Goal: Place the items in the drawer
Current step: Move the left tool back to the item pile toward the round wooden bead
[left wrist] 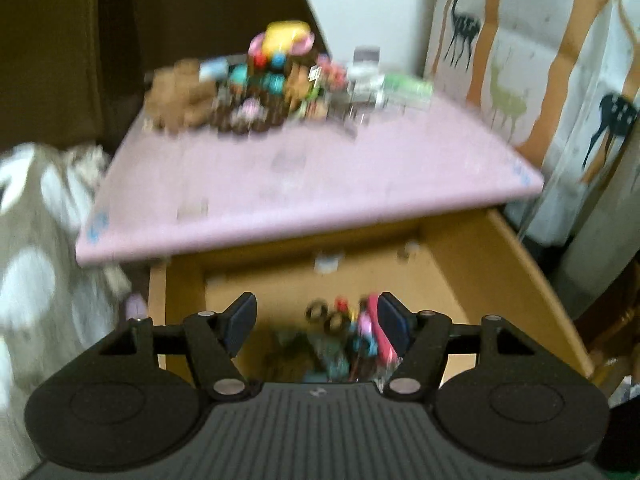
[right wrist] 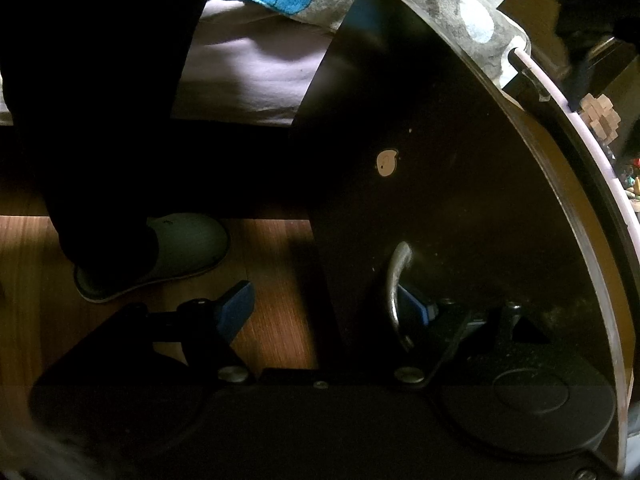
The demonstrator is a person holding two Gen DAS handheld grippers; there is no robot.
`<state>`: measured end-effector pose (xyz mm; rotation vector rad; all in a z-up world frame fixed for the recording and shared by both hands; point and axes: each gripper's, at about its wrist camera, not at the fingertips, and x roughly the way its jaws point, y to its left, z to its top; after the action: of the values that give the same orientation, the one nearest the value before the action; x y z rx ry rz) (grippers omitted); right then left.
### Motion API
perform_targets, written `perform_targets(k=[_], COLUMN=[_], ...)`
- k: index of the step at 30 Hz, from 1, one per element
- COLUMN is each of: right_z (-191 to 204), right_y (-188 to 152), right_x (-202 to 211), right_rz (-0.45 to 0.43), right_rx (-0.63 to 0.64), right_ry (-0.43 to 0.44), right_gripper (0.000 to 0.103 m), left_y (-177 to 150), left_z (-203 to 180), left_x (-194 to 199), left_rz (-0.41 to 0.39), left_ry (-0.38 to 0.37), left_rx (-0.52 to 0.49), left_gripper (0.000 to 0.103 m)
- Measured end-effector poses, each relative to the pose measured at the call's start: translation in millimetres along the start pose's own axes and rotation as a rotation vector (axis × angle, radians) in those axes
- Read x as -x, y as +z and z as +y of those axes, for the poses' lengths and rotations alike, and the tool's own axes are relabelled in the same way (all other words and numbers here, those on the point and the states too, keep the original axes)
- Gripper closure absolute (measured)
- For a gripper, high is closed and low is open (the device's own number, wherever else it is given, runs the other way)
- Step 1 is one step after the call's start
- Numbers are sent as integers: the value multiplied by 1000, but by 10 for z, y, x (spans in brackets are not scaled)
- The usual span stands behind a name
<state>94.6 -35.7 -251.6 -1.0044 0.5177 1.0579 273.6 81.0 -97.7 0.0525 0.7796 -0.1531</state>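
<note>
In the left wrist view the wooden drawer (left wrist: 460,272) stands pulled out under the pink tabletop (left wrist: 312,176). Several small colourful items (left wrist: 344,332) lie in the drawer's near part. My left gripper (left wrist: 316,320) is open and empty, hovering above those items. A heap of toys and figures (left wrist: 276,84) sits at the far edge of the tabletop. The view is blurred. In the right wrist view my right gripper (right wrist: 328,308) is open beside the dark drawer front (right wrist: 440,200); its right finger (right wrist: 416,308) sits behind the metal handle (right wrist: 394,288), its left finger (right wrist: 236,308) over the floor.
A grey spotted blanket (left wrist: 36,264) lies left of the desk. A deer-print curtain (left wrist: 560,60) hangs at the right. In the right wrist view a person's leg and grey slipper (right wrist: 176,252) stand on the wooden floor (right wrist: 276,288). A wooden puzzle block (right wrist: 600,116) shows at the far right.
</note>
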Motion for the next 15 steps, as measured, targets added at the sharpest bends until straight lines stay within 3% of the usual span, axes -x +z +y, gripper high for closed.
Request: perform_targets(k=[5,15], right_z=[0,3], right_y=[-5,-6], right_x=[13,16], right_rz=[-3,-10], right_rx=[3,10], right_ry=[2,4], right_gripper=[25,25], left_y=[342,858], left_z=[-51,-105], left_x=[-96,-617], left_rz=[-86,-163], left_ry=[4,-9], left_rx=[-14,-1], left_gripper=[37,37])
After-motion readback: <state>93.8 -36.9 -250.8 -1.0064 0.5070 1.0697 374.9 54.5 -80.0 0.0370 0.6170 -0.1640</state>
